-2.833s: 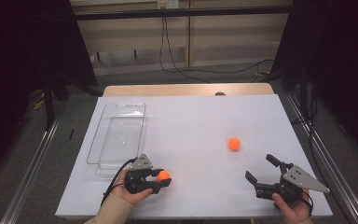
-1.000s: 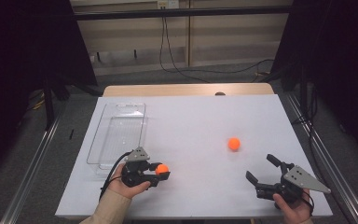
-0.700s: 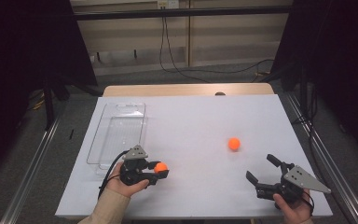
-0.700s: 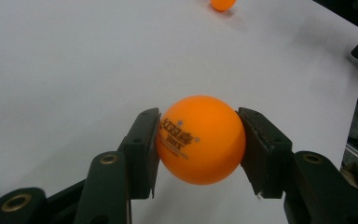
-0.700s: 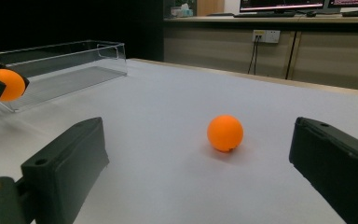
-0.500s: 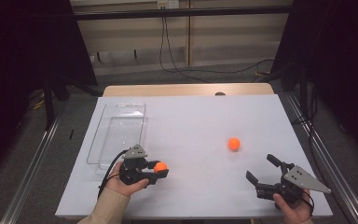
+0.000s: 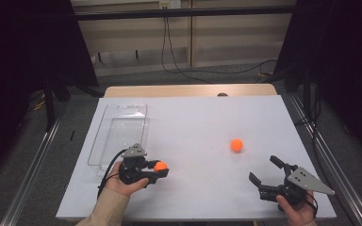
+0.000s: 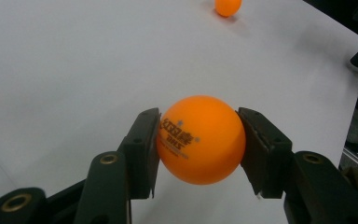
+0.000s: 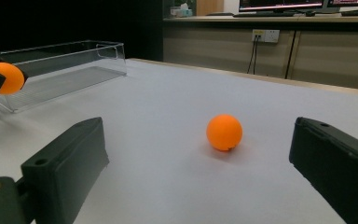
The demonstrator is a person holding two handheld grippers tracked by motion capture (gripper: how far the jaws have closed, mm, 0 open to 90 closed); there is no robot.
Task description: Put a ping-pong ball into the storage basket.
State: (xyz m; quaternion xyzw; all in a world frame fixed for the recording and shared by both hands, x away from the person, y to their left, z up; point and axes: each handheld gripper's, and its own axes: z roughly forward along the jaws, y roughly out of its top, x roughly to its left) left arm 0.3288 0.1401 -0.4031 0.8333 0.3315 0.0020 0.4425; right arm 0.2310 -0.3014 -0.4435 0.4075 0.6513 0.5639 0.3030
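Since the earliest frame my left gripper (image 7: 161,171) had drifted a little toward the left edge of the table (image 7: 202,127) with its ball, while the right one had barely stirred. Nearest to me in the left gripper view, the held ball (image 8: 200,140) sat squarely between the two jaws, pinched on both flanks with its printed logo facing the camera, clear of the surface as far as I could judge; the height was hard to read from above. It hung over the near left part of the table, just off the near right corner of the clear tray (image 7: 120,134).

My right gripper (image 7: 266,173) rested near the near right corner with its jaws spread wide and nothing between them. The loose ball (image 9: 224,132) lay ahead of it, centred in the gap but well short of the jaws, right of the table's middle.

I judged the step in hand to be carrying the held ball over the tray wall. To do that well I needed to keep the pinch light and even, since a hollow ball squirts out of a skewed grip, then lift above the rim before crossing and release low inside so it would not bounce out. At the far left the tray itself stood empty.
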